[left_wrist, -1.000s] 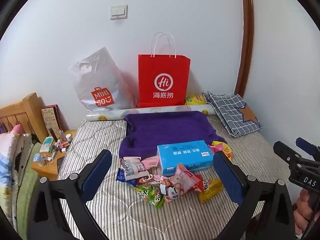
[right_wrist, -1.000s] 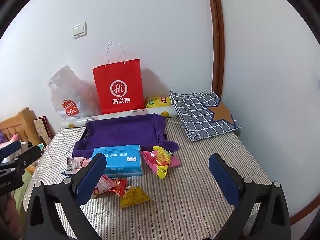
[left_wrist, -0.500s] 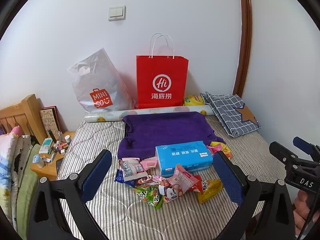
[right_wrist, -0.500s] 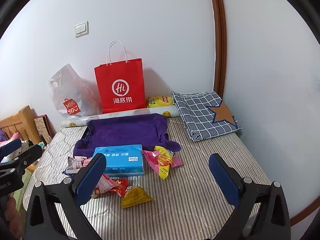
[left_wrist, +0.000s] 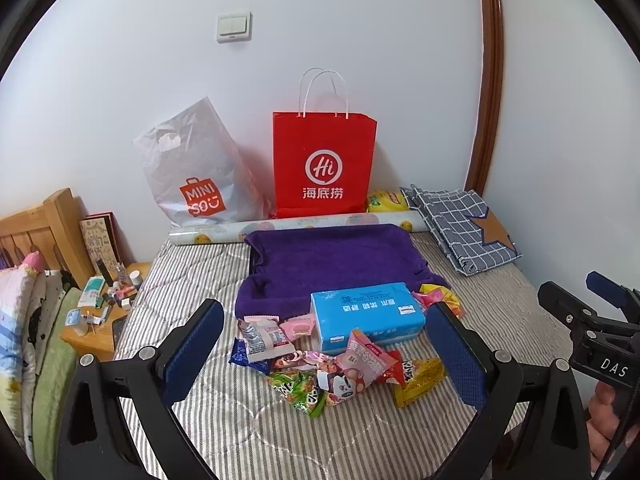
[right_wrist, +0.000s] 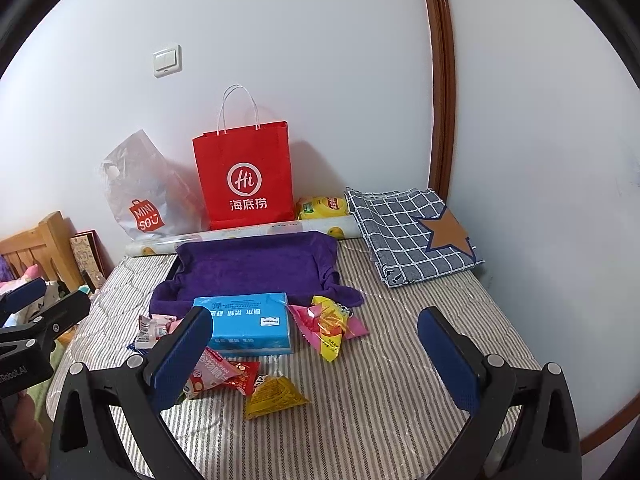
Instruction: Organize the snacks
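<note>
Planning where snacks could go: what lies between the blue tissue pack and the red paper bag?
The purple towel, then a patterned roll beside the red paper bag; the left wrist view shows it beyond the blue tissue pack.

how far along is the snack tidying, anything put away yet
Nothing looks put away yet. The snack packets lie loose on the striped mattress, around the blue tissue pack, and the purple towel is bare. Nothing is in hand: the left tongs and right tongs hang open above the bed. All the sorting is left, including the yellow packet and pink packet.
</note>
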